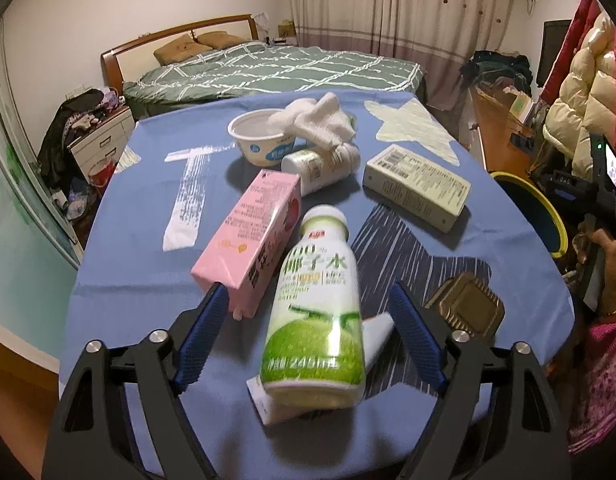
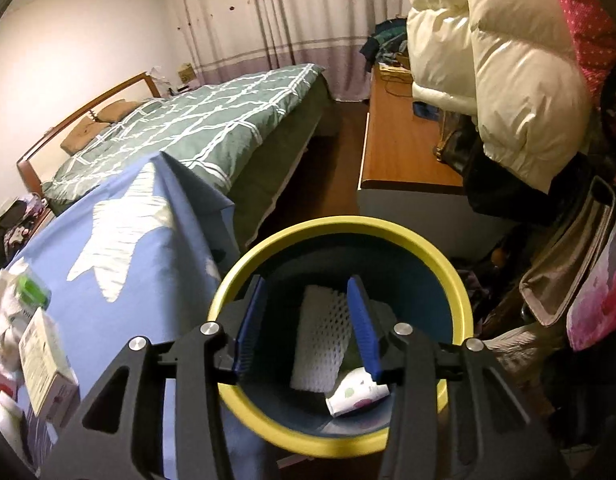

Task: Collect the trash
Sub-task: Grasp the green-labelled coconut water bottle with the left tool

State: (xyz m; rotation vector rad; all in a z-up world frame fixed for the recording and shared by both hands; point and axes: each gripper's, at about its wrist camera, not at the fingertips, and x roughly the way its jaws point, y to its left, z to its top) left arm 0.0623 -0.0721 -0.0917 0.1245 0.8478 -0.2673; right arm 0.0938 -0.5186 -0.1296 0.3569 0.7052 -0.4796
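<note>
A green-and-white coconut water bottle [image 1: 316,308] lies on the blue tablecloth [image 1: 127,280], cap pointing away. My left gripper [image 1: 308,291] is open and straddles it, with a gap between each blue pad and the bottle. A white tube [image 1: 374,334] lies under the bottle. A pink carton [image 1: 247,240] rests against the left fingertip. My right gripper [image 2: 307,282] hangs open over the yellow-rimmed bin [image 2: 448,264], holding nothing. Down in the bin lie a white foam net [image 2: 322,344] and a small white packet [image 2: 356,394].
Further back on the table are a white box [image 1: 418,188], a bowl [image 1: 259,136], a crumpled white cloth [image 1: 312,120] and a small bottle [image 1: 312,168]. A brown plastic tray [image 1: 466,308] lies right of my fingers. The bin [image 1: 548,208] stands off the table's right edge, beside a person's hand [image 1: 604,248].
</note>
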